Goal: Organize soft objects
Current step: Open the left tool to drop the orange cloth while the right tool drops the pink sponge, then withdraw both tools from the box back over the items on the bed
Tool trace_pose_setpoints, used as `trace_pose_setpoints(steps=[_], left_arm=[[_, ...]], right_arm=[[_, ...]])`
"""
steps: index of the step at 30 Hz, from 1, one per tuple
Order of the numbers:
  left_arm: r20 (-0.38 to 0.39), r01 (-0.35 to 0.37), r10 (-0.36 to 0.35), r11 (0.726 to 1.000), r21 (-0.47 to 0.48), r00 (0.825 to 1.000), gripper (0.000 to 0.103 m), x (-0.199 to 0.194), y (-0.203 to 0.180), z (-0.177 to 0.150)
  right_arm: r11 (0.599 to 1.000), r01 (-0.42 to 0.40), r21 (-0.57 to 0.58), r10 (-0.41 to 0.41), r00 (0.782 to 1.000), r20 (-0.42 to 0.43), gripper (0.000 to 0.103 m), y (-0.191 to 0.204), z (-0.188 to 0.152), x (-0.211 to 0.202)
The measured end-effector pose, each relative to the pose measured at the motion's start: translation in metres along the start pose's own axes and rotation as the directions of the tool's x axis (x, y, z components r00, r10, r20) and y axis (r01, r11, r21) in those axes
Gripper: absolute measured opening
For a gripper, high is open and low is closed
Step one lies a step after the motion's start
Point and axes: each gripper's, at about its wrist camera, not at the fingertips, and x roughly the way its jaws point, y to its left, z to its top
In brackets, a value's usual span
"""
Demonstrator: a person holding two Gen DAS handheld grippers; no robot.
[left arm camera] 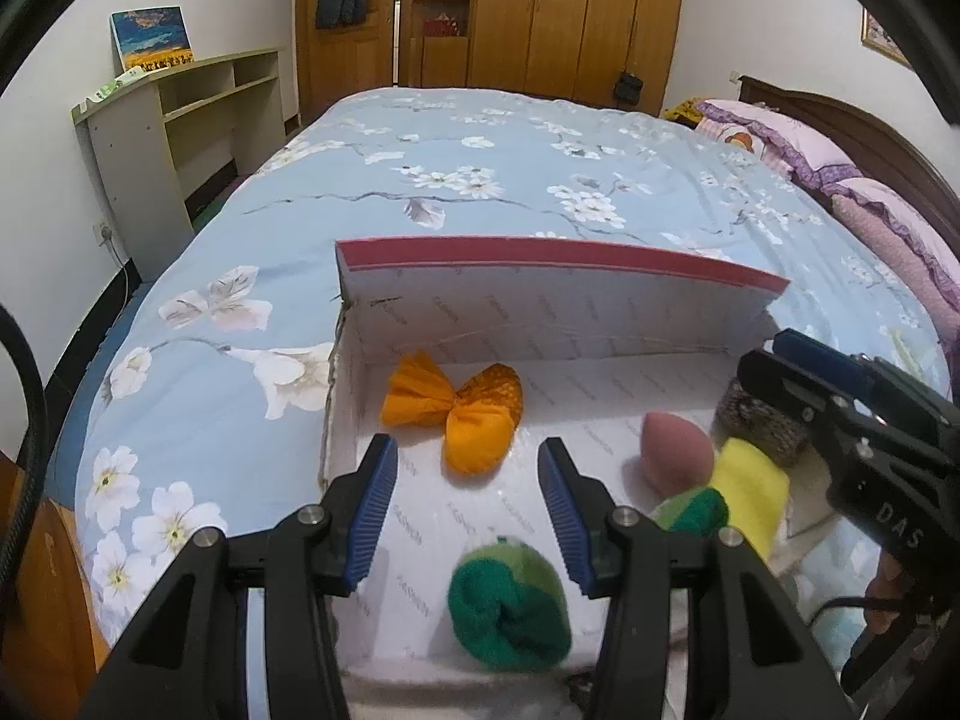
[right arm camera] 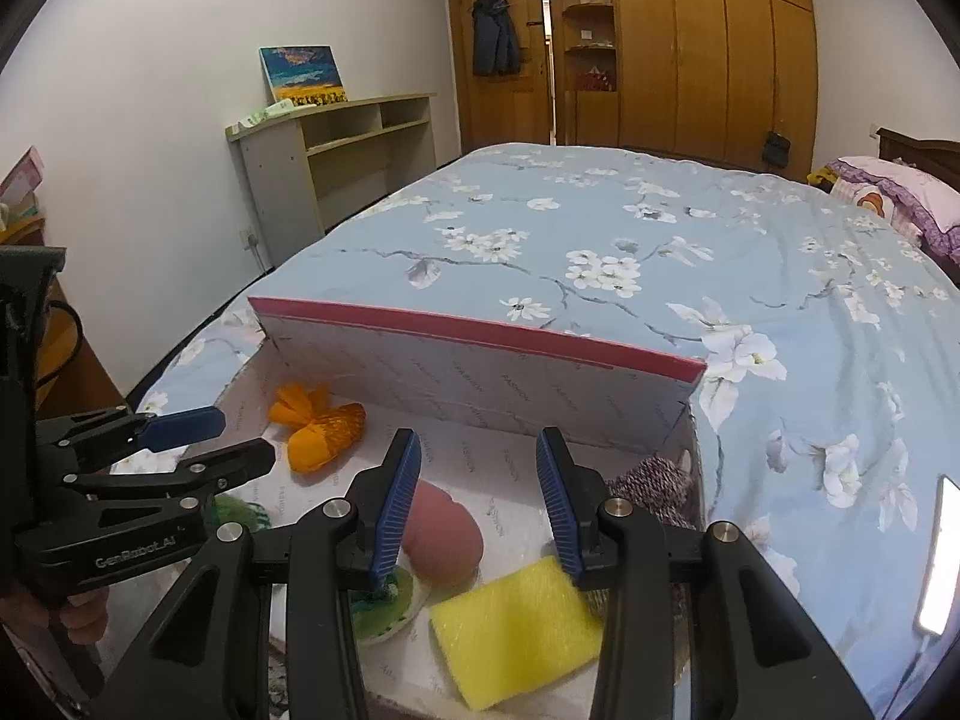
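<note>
A white box [left arm camera: 540, 306] with a red-edged lid standing up at its back lies on the bed. Inside it are an orange bow [left arm camera: 456, 408], a pink egg-shaped sponge [left arm camera: 678, 450], a yellow sponge [left arm camera: 750, 486], a grey knitted piece [left arm camera: 756, 426] and two green sock balls [left arm camera: 507, 606]. My left gripper [left arm camera: 467, 444] is open above the box floor; the blurred green ball lies low between its fingers, untouched. My right gripper [right arm camera: 479, 438] is open over the pink sponge [right arm camera: 444, 534] and the yellow sponge [right arm camera: 516, 624], holding nothing. Each gripper also shows in the other's view.
The bed [left arm camera: 480, 180] has a blue flowered cover, with purple pillows [left arm camera: 840, 168] at the right. A low shelf unit [left arm camera: 180, 120] stands by the left wall, wooden wardrobes at the back. A bright flat device [right arm camera: 942, 552] lies on the cover right of the box.
</note>
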Motion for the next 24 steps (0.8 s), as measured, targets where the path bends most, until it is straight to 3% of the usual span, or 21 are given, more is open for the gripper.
trace_pose_setpoints(steps=[14,24], left_arm=[[0.010,0.029,-0.029,1.000,-0.001,1.000,0.051,-0.034,0.001,-0.023],[-0.008,0.095,-0.095,0.995,0.010,0.995,0.051,-0.052,-0.007,-0.043]], right_arm=[[1.000,0.001,0.011,-0.001,1.000,0.021,0.041,0.002,-0.013,-0.032],[1.000,-0.005,0.024,0.005,1.000,0.011,0.041,0.005,-0.038,-0.053]])
